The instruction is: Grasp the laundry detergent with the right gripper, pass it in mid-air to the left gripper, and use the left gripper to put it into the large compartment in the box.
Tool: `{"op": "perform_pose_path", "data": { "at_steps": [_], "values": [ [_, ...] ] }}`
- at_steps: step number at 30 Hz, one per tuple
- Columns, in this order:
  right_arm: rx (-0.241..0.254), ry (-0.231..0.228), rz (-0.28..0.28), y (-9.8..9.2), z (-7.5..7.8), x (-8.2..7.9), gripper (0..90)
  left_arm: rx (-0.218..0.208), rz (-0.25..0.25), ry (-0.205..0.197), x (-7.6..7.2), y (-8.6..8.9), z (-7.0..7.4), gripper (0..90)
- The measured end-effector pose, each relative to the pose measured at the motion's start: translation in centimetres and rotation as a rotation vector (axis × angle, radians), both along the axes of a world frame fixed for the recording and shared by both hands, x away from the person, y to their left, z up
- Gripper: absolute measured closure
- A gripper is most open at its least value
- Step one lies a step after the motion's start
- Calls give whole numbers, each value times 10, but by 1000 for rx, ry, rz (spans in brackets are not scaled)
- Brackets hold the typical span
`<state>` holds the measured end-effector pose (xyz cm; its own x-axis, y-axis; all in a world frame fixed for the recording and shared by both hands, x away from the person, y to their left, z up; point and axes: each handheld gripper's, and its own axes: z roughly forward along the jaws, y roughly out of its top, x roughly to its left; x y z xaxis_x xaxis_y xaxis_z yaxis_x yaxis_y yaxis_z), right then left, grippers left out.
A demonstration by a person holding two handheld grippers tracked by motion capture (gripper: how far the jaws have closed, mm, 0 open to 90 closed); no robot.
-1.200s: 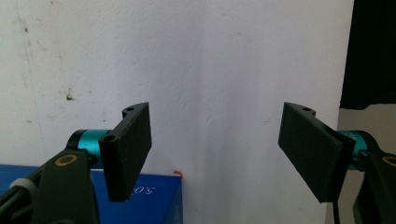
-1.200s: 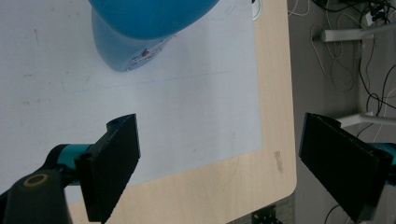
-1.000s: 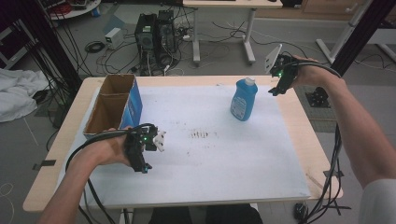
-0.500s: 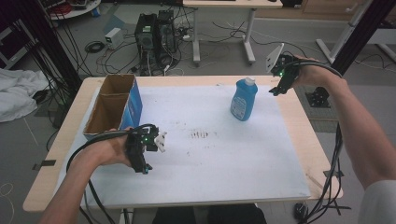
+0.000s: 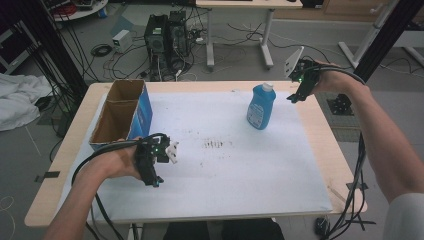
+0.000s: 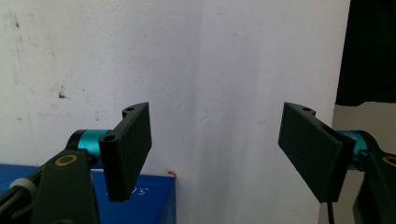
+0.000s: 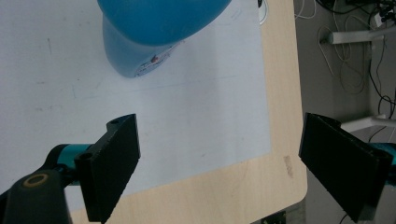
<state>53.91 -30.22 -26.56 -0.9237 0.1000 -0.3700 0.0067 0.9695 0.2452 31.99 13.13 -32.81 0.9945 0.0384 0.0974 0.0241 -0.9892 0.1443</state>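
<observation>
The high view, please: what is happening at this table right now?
A person holds a two-jaw gripper in each hand over a white sheet on a wooden table. The right gripper hovers open just beside an upright blue plastic bottle with a white cap, not touching it. The left gripper is also open and empty, near an open cardboard box with a blue side. Nothing is gripped yet.

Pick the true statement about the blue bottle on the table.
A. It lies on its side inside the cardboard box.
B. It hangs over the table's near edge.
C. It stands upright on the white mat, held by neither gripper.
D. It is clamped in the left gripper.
C: the blue bottle stands upright on the white mat, with the right gripper open beside it and apart from it.
</observation>
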Motion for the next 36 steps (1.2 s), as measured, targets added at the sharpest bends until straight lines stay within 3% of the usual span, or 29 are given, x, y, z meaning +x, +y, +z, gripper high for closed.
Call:
{"op": "perform_pose_path", "data": {
  "at_steps": [8, 12, 14, 18, 20, 23, 25, 27, 28, 29, 33, 34, 36],
  "values": [
    [3, 18, -15, 1, 5, -7, 117, -6, -2, -6, 4, -3, 0, 258],
    [35, 39, -59, 0, 10, -15, 116, -16, 0, -15, 2, -5, 0, 258],
    [105, 57, -100, -2, 9, -20, 116, -23, -5, -15, 1, -6, -1, 258],
    [175, 84, -142, -3, 2, -26, 116, -33, -2, -11, 1, -5, -2, 258],
    [184, 85, -149, -3, 0, -28, 116, -39, 0, -15, 1, -5, -2, 258],
    [234, 118, -207, 1, -11, -35, 116, -49, 2, -18, 0, -4, 0, 258],
    [241, 127, -223, 3, -13, -35, 116, -49, -3, -22, 0, -4, 0, 258],
    [258, 142, -273, 8, -17, -34, 116, -49, 0, -21, -1, -3, 0, 258],
    [258, 142, -273, 8, -17, -34, 116, -49, 0, -21, -1, -3, 0, 258],
    [296, 143, -320, 11, -20, -33, 116, -55, -5, -24, -1, -3, 1, 258],
    [322, 147, -341, 12, -22, -32, 116, -63, 5, -21, -2, -1, 1, 258],
    [338, 141, -400, 19, -29, -30, 116, -60, -1, -24, -1, 1, 1, 258],
    [354, 123, -422, 22, -32, -30, 116, -65, 9, -25, -1, 3, 0, 258]
  ]
}}
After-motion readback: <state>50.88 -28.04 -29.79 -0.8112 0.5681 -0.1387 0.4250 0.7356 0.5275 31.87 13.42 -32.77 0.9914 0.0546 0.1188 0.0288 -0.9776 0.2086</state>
